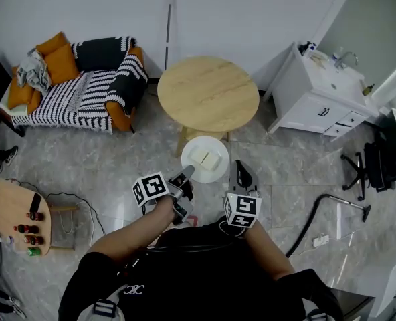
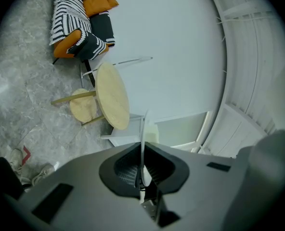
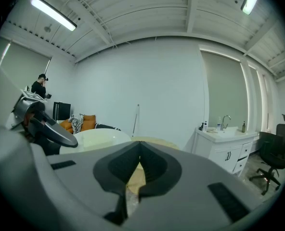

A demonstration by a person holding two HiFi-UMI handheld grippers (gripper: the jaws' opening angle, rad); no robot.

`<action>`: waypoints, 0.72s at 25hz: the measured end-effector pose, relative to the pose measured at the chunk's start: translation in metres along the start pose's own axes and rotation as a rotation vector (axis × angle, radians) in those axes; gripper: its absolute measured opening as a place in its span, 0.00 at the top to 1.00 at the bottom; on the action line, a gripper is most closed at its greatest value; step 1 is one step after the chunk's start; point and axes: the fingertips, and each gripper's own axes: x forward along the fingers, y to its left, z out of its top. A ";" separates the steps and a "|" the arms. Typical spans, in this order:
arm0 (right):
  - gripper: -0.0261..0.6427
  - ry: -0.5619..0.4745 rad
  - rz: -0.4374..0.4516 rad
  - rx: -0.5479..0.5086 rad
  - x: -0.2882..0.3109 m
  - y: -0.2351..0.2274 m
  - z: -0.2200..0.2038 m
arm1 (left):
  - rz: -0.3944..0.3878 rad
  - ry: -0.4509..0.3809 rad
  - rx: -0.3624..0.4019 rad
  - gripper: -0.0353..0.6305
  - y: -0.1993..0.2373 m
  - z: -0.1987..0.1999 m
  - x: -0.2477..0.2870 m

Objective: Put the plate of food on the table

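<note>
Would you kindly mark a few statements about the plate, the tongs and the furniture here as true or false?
1. The plate rests on the round table. False: it is held above the floor, short of the table.
2. The left tongs clamp the plate's rim. True.
3. The right tongs hold a piece of food. False: they are shut on nothing, beside the plate.
4. Orange cushions lie on the sofa. True.
5. Bottles stand on the round table. False: the bottles stand on the small side table.
</note>
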 end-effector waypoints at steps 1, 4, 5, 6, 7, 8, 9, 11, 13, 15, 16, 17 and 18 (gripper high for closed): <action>0.95 0.002 -0.004 -0.002 -0.001 0.000 0.000 | -0.001 -0.001 -0.004 0.92 0.000 0.002 -0.001; 0.95 0.004 -0.019 0.001 -0.002 -0.004 0.000 | -0.007 -0.007 -0.013 0.92 0.000 0.001 -0.004; 0.95 0.001 -0.024 0.004 -0.002 -0.006 0.001 | -0.008 -0.007 -0.013 0.92 0.000 0.001 -0.004; 0.95 -0.004 -0.028 0.008 0.000 -0.007 0.003 | -0.008 -0.007 -0.013 0.92 0.000 0.001 -0.004; 0.95 -0.009 -0.030 0.010 0.001 -0.008 0.005 | -0.008 -0.005 -0.012 0.92 0.001 0.001 -0.003; 0.95 -0.015 -0.030 0.012 0.003 -0.008 0.006 | -0.006 -0.002 -0.011 0.92 0.001 0.001 -0.003; 0.95 -0.019 -0.028 0.013 0.004 -0.008 0.007 | -0.004 0.001 -0.009 0.92 0.002 0.001 -0.003; 0.95 -0.023 -0.022 0.019 0.010 -0.006 0.007 | 0.000 0.007 -0.002 0.92 0.004 0.003 -0.001; 0.95 -0.022 -0.015 0.022 0.017 -0.003 0.005 | 0.000 0.009 0.001 0.92 0.006 0.007 0.002; 0.95 -0.021 -0.009 0.024 0.023 -0.001 0.002 | -0.002 0.008 0.001 0.92 0.008 0.014 0.005; 0.95 -0.024 -0.009 0.026 0.027 -0.001 0.002 | -0.006 0.007 0.002 0.92 0.008 0.018 0.008; 0.95 -0.027 -0.010 0.028 0.031 -0.002 0.001 | -0.012 0.005 0.005 0.92 0.008 0.022 0.011; 0.95 -0.031 -0.012 0.029 0.036 -0.003 0.001 | -0.017 0.002 0.007 0.92 0.008 0.027 0.015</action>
